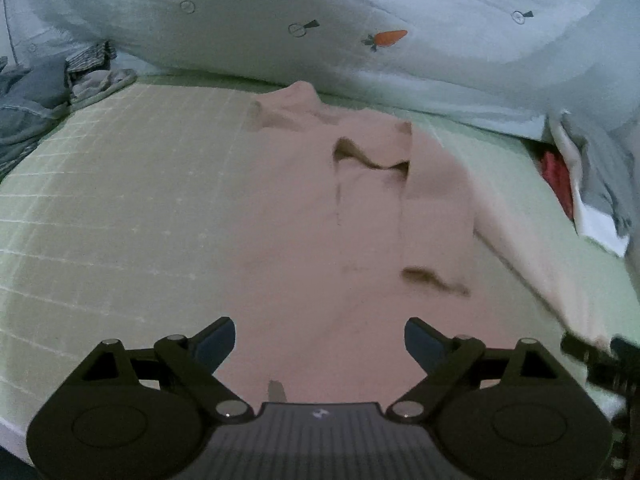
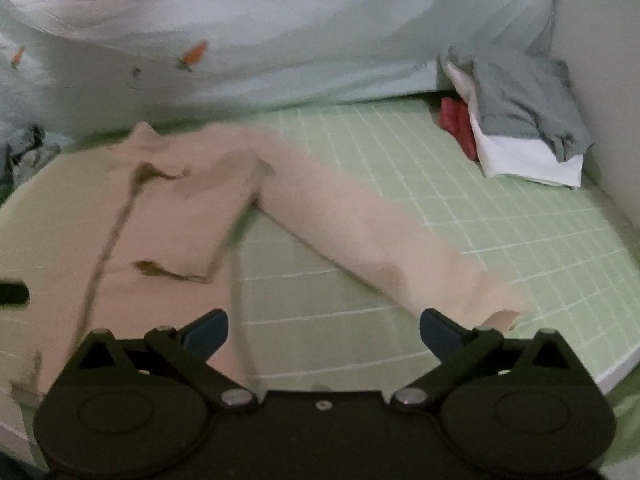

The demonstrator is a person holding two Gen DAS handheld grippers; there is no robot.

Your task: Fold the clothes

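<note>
A pale pink long-sleeved top (image 1: 320, 216) lies flat on the green checked bed sheet (image 1: 100, 200), collar toward the far side. One sleeve is folded over its body; the other sleeve (image 2: 360, 232) stretches out to the right, its cuff close to my right gripper's right finger. My left gripper (image 1: 319, 340) hovers open over the top's lower part, nothing between its fingers. My right gripper (image 2: 323, 332) is open above the sheet (image 2: 480, 208), between the top's body (image 2: 168, 208) and the outstretched sleeve. The right gripper's tip shows at the left wrist view's right edge (image 1: 592, 354).
A light blue quilt with carrot prints (image 1: 360, 32) is bunched along the far side. Grey and dark clothes (image 1: 36, 96) lie at the far left. A pile of grey, white and red garments (image 2: 520, 128) sits at the far right by a wall. The bed edge (image 2: 616, 372) runs lower right.
</note>
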